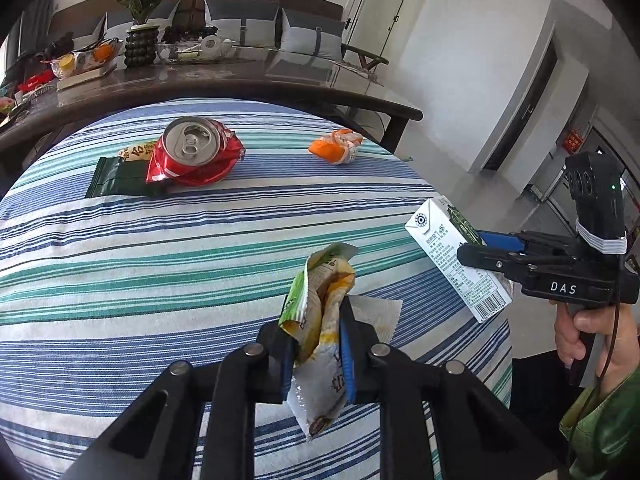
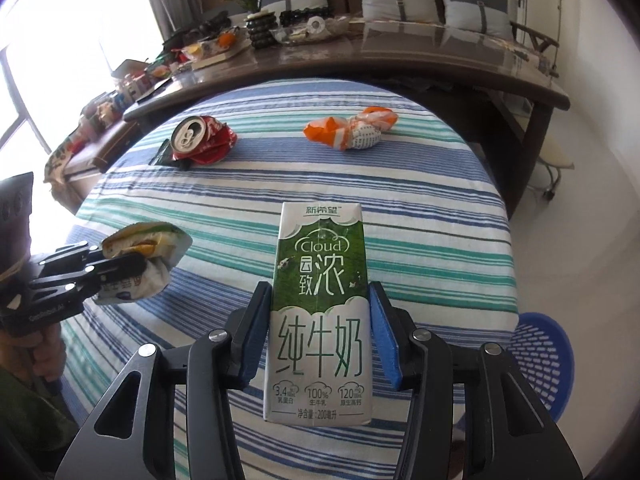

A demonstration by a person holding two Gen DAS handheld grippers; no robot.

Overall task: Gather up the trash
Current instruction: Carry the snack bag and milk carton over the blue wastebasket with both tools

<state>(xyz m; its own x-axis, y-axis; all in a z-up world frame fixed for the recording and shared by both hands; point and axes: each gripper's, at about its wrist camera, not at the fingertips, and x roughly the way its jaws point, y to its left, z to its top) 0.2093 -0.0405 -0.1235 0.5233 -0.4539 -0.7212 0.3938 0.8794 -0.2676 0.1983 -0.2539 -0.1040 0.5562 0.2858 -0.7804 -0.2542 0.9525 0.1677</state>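
Note:
My left gripper (image 1: 316,320) is shut on a crumpled yellow-green snack wrapper (image 1: 320,320) and holds it above the striped tablecloth (image 1: 160,260). It also shows in the right wrist view (image 2: 136,264). My right gripper (image 2: 320,320) is shut on a green-and-white milk carton (image 2: 320,312), held upright above the cloth; the carton shows in the left wrist view (image 1: 460,264) past the table's right edge. On the cloth lie a crushed red can (image 1: 192,148), a dark green packet (image 1: 116,178) under it, and an orange-white wrapper (image 1: 336,146).
A blue perforated basket (image 2: 540,356) stands on the floor at the table's right. A dark long table (image 1: 240,80) with bowls, a plant and clutter runs behind. A white tissue (image 1: 376,316) lies under the left gripper.

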